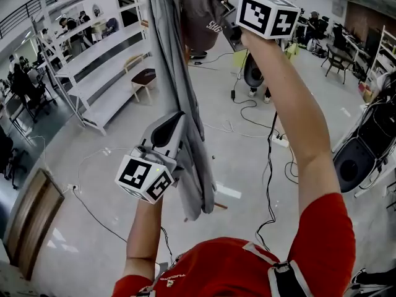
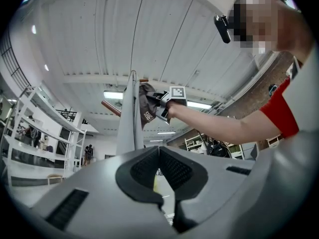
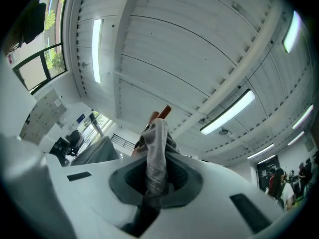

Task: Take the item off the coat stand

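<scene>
A dark grey cap with pale lettering hangs at the top of the coat stand, above a long light grey garment. My right gripper is raised to the cap and shut on it. In the right gripper view a fold of the cap's fabric is pinched between the pads, with a brown wooden peg just behind it. My left gripper is lower, close beside the hanging garment, and its jaws are shut with nothing between them. The left gripper view shows the garment ahead, and the cap with the right gripper on it.
White shelving and a chair stand at the left. Cables trail over the grey floor. Black equipment stands at the right, and a wooden board lies at the lower left. People are at desks in the background.
</scene>
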{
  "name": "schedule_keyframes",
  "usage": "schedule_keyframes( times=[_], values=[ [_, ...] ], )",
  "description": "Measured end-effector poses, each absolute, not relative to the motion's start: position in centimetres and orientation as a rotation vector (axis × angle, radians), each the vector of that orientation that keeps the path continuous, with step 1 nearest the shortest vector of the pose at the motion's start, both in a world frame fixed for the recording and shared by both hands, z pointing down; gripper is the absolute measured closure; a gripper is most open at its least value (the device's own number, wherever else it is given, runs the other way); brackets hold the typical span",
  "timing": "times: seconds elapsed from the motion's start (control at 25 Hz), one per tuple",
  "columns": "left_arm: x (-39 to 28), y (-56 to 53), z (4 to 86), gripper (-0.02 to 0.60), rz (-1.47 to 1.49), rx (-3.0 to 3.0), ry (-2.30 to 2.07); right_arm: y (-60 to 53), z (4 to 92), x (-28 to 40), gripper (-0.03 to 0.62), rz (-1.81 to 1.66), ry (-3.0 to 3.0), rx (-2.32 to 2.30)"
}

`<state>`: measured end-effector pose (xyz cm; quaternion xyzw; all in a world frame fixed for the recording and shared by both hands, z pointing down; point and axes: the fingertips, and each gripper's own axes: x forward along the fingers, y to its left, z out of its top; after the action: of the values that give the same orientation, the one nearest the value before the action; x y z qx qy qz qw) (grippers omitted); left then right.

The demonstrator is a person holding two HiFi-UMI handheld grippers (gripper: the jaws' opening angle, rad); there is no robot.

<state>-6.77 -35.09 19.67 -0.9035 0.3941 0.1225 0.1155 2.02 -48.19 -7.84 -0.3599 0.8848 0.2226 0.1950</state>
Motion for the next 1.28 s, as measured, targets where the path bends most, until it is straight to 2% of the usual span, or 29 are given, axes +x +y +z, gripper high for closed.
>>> schedule_keyframes(
  times=[0.32, 0.52, 0.72, 0.92, 1.28],
  values=[
    [-6.4, -35.0, 19.5, 0.571, 0.361, -2.666, 1.144, -46.2, -14.5, 7.2, 0.562, 0.613, 2.285, -1.040],
    [-6.4, -35.3, 19.3, 0.572, 0.378, -2.682, 1.124, -44.4, -14.4, 9.1, 0.562, 0.647, 2.263, -1.046],
    [-5.4, -35.9, 18.8, 0.571, 0.385, -2.689, 1.089, -43.1, -10.4, 10.5, 0.562, 0.640, 2.311, -1.028],
    [-3.8, -35.7, 19.6, 0.572, 0.393, -2.705, 1.052, -40.5, -2.8, 11.6, 0.562, 0.627, 2.382, -1.026],
    [-2.4, -34.3, 20.0, 0.571, 0.415, -2.720, 1.040, -33.3, 9.1, 10.4, 0.562, 0.754, 2.524, -1.121]
  ],
)
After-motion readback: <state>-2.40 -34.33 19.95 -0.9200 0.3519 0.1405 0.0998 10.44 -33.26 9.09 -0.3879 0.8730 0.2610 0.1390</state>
